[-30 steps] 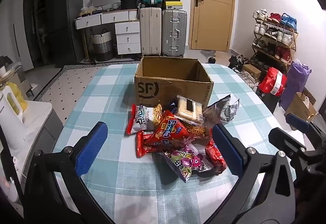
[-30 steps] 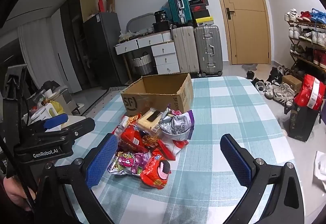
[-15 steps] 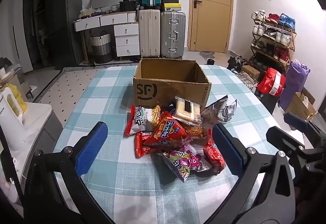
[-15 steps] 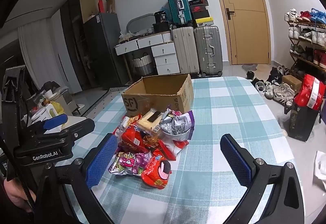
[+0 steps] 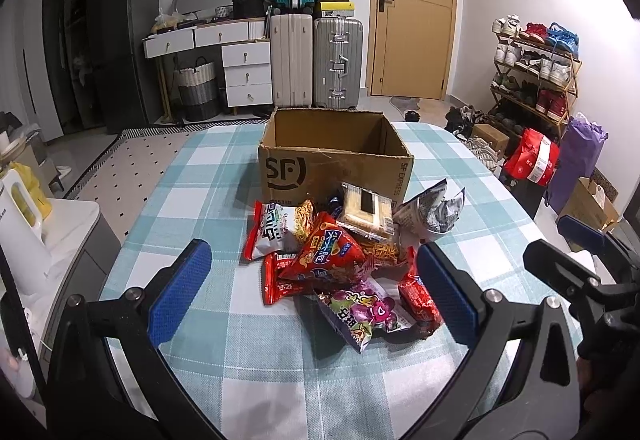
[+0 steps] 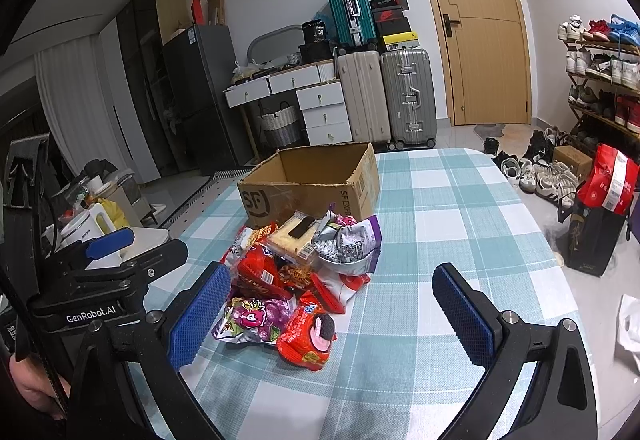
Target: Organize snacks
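Observation:
A heap of snack packets [image 5: 344, 260] lies on the checked tablecloth, just in front of an open, empty cardboard box [image 5: 334, 156]. On top are a red chip bag [image 5: 330, 254], a cracker pack [image 5: 366, 210], a silver-purple bag [image 6: 348, 244], a purple candy bag [image 6: 252, 320] and a red cookie pack [image 6: 308, 332]. My left gripper [image 5: 312, 294] hangs open above the near side of the heap. Also open, my right gripper [image 6: 332, 316] sits right of the heap with the cookie pack between its fingers' line of sight. Neither holds anything.
The box [image 6: 316, 184] stands mid-table. A white kettle [image 5: 18, 228] rests on a side cabinet at the left. Suitcases [image 5: 316, 60], drawers, a door and a shoe rack [image 5: 536, 72] line the room behind. A red bag [image 6: 608, 180] stands on the floor right of the table.
Both grippers have stayed open and almost still; the left view has shifted very slightly, with the heap and box unmoved.

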Action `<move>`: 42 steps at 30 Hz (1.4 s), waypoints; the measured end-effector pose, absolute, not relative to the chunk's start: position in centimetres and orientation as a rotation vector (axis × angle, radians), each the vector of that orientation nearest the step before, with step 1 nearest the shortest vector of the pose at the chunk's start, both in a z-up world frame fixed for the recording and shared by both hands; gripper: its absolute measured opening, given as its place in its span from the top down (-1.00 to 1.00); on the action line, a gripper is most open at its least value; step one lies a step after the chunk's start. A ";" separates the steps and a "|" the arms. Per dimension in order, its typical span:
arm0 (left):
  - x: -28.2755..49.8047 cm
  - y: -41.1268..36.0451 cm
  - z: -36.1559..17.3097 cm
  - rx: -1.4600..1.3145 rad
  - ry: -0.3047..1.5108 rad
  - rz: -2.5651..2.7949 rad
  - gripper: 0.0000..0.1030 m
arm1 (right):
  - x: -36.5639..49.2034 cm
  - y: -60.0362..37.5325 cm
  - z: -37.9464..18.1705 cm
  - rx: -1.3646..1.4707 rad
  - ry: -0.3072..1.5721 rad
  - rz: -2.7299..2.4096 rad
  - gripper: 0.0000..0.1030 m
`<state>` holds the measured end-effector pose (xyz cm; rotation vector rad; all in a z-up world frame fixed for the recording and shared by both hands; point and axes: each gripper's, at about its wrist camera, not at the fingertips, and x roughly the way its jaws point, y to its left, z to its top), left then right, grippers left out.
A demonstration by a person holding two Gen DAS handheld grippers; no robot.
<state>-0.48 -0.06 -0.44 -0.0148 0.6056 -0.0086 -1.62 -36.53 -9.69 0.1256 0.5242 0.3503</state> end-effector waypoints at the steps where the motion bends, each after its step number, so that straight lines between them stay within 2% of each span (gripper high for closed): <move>1: -0.5 0.0 -0.5 -0.016 0.607 -0.009 -0.99 | -1.7 -36.8 -10.0 0.126 0.524 0.352 -1.00; 42: 0.9 1.1 -2.7 -0.059 0.661 -0.019 -0.98 | -0.5 -36.5 -12.1 0.113 0.593 0.354 -1.00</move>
